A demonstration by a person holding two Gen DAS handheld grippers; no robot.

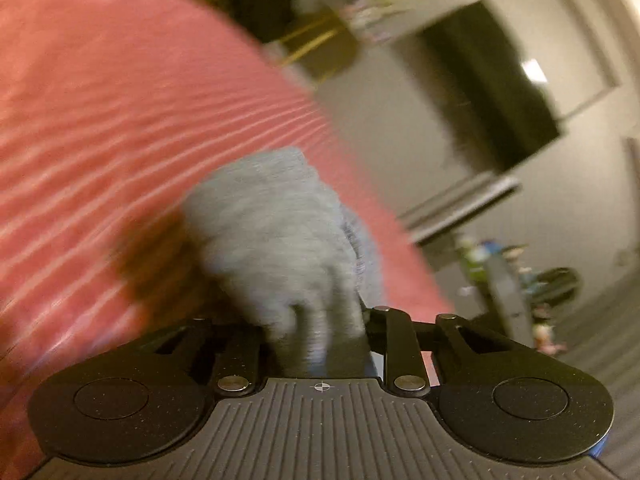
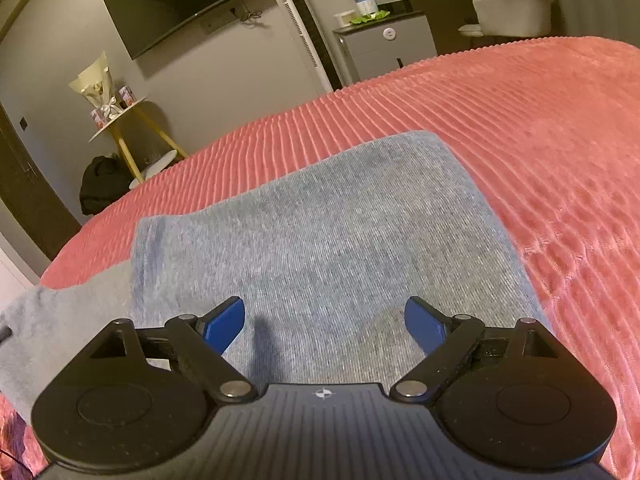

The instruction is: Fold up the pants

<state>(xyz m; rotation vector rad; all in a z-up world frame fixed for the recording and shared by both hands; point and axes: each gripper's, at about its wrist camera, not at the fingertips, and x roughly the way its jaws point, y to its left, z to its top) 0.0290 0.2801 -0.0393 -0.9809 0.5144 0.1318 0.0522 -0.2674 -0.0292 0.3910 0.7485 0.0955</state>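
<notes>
In the right wrist view we see the pants point(image 2: 320, 232) lying flat on the bed point(image 2: 540, 128), stretching away from our right hand-held gripper point(image 2: 324, 322), which sits above their near end. Behind the bed, a television point(image 2: 180, 4) hangs on the wall to the left, with a side table point(image 2: 120, 120) below it and a bag point(image 2: 102, 184) on the floor beside that. In the left wrist view, a bunch of the pants point(image 1: 280, 232) sits between the fingers of our left hand-held gripper point(image 1: 320, 344), over the bed point(image 1: 100, 100).
</notes>
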